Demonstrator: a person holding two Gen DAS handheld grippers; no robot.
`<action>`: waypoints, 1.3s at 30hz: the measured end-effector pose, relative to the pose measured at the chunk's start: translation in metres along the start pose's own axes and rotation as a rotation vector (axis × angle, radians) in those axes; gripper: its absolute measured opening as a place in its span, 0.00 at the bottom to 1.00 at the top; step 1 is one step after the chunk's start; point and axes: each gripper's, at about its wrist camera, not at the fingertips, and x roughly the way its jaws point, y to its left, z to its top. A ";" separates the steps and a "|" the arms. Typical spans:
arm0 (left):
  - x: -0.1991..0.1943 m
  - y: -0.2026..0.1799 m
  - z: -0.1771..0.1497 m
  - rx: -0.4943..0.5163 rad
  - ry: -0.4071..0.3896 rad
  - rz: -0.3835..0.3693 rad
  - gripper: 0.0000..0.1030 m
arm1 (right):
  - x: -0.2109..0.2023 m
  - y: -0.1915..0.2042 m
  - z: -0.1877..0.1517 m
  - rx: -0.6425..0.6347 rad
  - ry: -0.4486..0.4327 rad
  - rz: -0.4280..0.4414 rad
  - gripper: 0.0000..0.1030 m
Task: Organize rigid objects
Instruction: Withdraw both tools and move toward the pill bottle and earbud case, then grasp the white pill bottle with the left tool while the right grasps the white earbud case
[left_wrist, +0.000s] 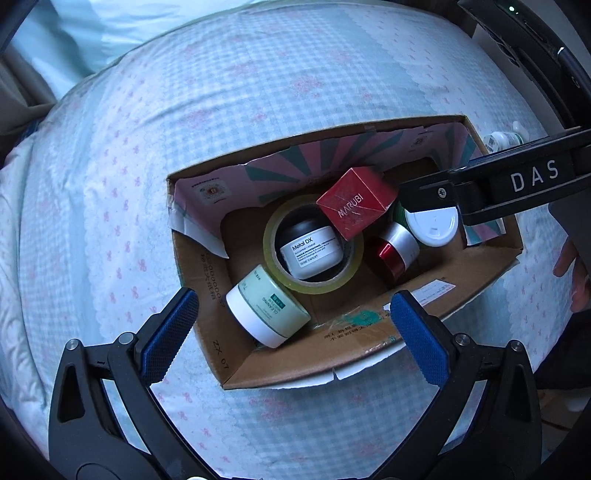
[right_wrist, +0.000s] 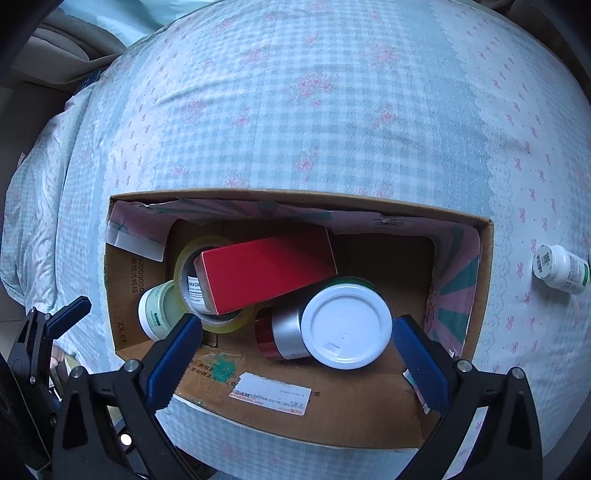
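cardboard box (right_wrist: 332, 410): open, holding jars, tape roll (left_wrist: 314, 284), tilted red carton (left_wrist: 354, 206) | white bottle (right_wrist: 561, 269): lying outside

Metal DX jar (right_wrist: 195, 290) mostly hidden behind red box (right_wrist: 266, 267) in right wrist view, label sliver only. Green container (left_wrist: 400, 214) nearly buried under white lid (left_wrist: 432, 223). Pill bottle (left_wrist: 504, 140) half behind right gripper body in left view. Box's shipping label (right_wrist: 271, 395) print too small to read.

Left gripper (left_wrist: 291, 328), right gripper (right_wrist: 295, 350): jaws spread, empty.
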 end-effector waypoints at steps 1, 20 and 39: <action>-0.003 0.000 -0.001 -0.003 -0.004 0.002 1.00 | -0.003 0.000 -0.001 -0.002 -0.003 -0.001 1.00; -0.114 -0.007 -0.003 -0.087 -0.115 0.029 1.00 | -0.106 0.020 -0.042 -0.071 -0.104 -0.058 1.00; -0.194 -0.185 0.067 0.038 -0.292 -0.004 1.00 | -0.283 -0.160 -0.133 -0.026 -0.428 -0.278 1.00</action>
